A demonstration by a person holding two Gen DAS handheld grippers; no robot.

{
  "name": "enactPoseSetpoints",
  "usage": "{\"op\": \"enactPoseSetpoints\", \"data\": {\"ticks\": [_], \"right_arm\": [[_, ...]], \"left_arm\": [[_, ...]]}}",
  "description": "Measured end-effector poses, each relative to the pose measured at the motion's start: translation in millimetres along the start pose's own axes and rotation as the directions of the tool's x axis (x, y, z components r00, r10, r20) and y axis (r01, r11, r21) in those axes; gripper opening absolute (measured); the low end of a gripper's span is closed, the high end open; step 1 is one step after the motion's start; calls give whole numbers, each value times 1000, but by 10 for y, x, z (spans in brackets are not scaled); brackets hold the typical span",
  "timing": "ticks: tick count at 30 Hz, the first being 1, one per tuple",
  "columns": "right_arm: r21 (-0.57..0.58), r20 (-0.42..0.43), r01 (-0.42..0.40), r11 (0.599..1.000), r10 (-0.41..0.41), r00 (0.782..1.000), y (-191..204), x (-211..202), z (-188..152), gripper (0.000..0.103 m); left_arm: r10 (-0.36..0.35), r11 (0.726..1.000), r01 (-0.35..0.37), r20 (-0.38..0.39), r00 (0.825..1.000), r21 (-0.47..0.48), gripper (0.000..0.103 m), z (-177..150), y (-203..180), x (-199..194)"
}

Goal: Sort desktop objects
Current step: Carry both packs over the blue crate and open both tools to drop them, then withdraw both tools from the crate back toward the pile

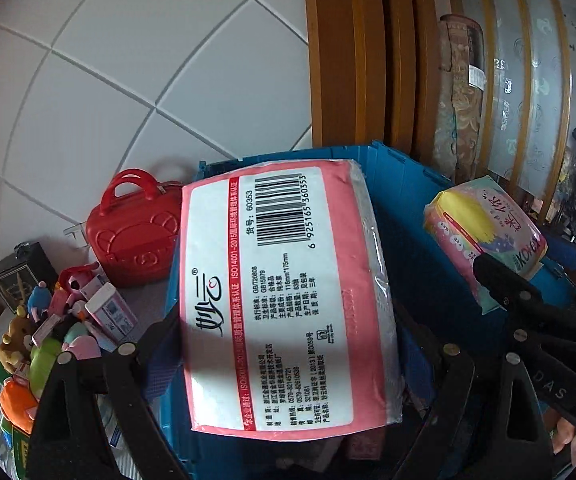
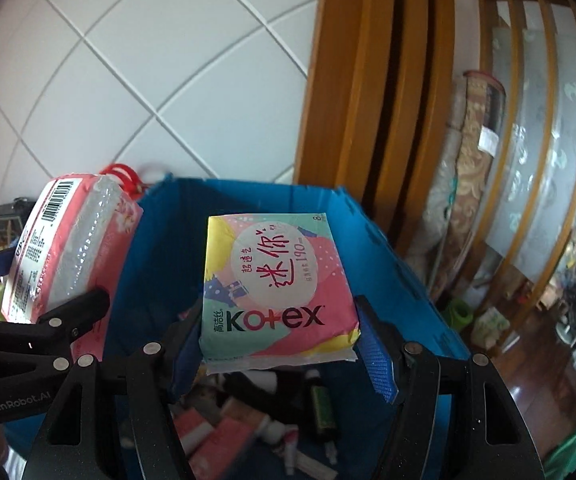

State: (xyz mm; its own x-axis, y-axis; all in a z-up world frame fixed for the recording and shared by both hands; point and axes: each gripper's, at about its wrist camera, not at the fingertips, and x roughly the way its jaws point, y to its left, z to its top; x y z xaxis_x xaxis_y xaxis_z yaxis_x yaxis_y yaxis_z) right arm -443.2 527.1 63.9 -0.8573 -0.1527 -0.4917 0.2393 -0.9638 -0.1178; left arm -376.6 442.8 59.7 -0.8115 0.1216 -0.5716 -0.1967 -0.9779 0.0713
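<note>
My left gripper (image 1: 288,360) is shut on a pink-and-white tissue pack (image 1: 283,300) with a barcode, and holds it above a blue bin (image 1: 408,200). My right gripper (image 2: 277,320) is shut on a colourful Kotex pad pack (image 2: 275,280), which also hangs over the blue bin (image 2: 388,264). The two packs are side by side: the Kotex pack (image 1: 484,232) shows at the right of the left wrist view, and the tissue pack (image 2: 67,248) at the left of the right wrist view. Several small bottles and pink packets (image 2: 247,420) lie in the bin's bottom.
Left of the bin, on the grey table, stand a red bear-faced case (image 1: 135,228), a heap of small toys and boxes (image 1: 47,332) and a dark box (image 1: 19,276). A white tiled wall is behind. A wooden door frame (image 2: 368,80) and a rolled mat (image 2: 468,160) stand to the right.
</note>
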Motion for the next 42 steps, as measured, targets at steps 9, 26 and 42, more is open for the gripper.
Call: {"op": "enactPoseSetpoints", "data": {"ticks": [9, 26, 42], "right_arm": [[15, -38, 5, 1000, -4, 999, -395, 166, -85, 69], [-19, -36, -19, 1000, 19, 999, -457, 219, -146, 94], [-46, 99, 8, 999, -3, 995, -186, -326, -178, 103]], "left_arm": [[-3, 999, 4, -8, 1000, 36, 92, -21, -202, -41], [40, 999, -40, 30, 999, -9, 97, -44, -113, -150], [81, 995, -69, 188, 979, -72, 98, -287, 238, -765]]}}
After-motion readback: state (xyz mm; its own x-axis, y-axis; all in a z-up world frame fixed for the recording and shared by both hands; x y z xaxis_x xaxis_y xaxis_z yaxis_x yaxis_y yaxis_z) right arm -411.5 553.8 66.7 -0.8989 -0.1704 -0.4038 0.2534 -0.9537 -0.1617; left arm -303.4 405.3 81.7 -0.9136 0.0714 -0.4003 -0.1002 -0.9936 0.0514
